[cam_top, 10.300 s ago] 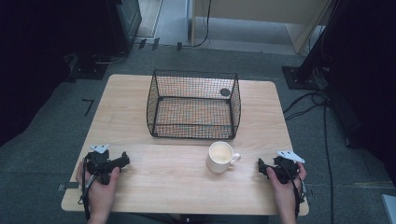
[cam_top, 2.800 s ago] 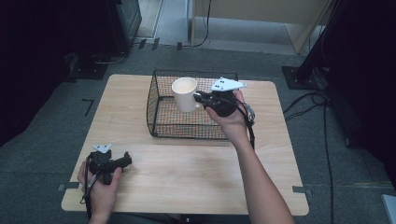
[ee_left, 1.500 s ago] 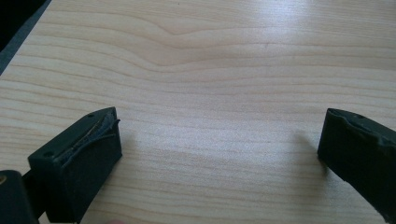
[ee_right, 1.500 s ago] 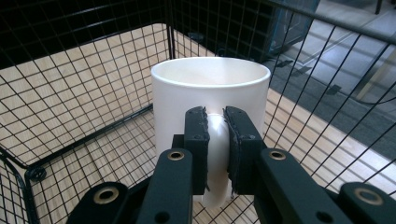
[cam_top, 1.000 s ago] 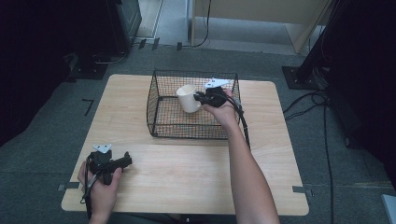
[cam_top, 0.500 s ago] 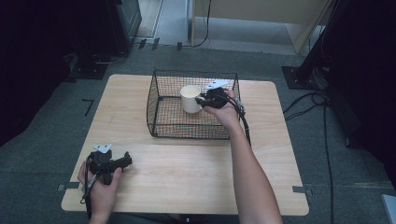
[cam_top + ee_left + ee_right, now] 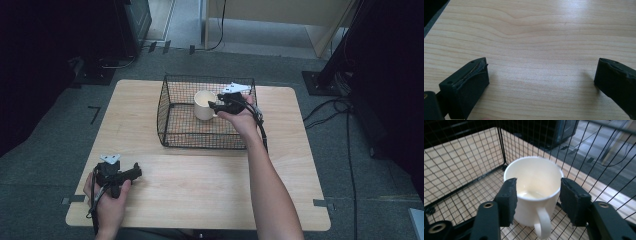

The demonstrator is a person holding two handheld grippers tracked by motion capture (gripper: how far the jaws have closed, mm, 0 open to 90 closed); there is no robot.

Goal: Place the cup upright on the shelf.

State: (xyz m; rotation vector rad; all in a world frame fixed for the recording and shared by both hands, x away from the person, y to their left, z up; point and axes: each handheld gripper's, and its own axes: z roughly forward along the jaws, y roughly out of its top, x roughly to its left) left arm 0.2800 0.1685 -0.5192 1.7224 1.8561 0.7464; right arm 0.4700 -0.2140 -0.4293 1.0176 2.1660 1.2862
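Observation:
A cream mug [image 7: 203, 105] stands upright inside the black wire basket [image 7: 172, 132], toward its back middle. My right gripper [image 7: 214, 106] reaches into the basket from the right, level with the mug's handle. In the right gripper view the empty mug [image 7: 534, 177] sits just beyond my right gripper [image 7: 538, 181]. Its jaws stand apart on either side of the handle [image 7: 543, 223], with a gap on each side. My left gripper [image 7: 136, 173] rests on the table's near left part, open, with bare wood between its jaws [image 7: 541, 72].
The wooden table [image 7: 200, 185] has free room in front of the basket and on both sides. Basket walls [image 7: 474, 150] rise close around the mug and my right gripper. Cables and dark stands lie on the floor to the right.
My right gripper carried the mug from above the basket down into it and a little to the right. The left gripper has stayed still.

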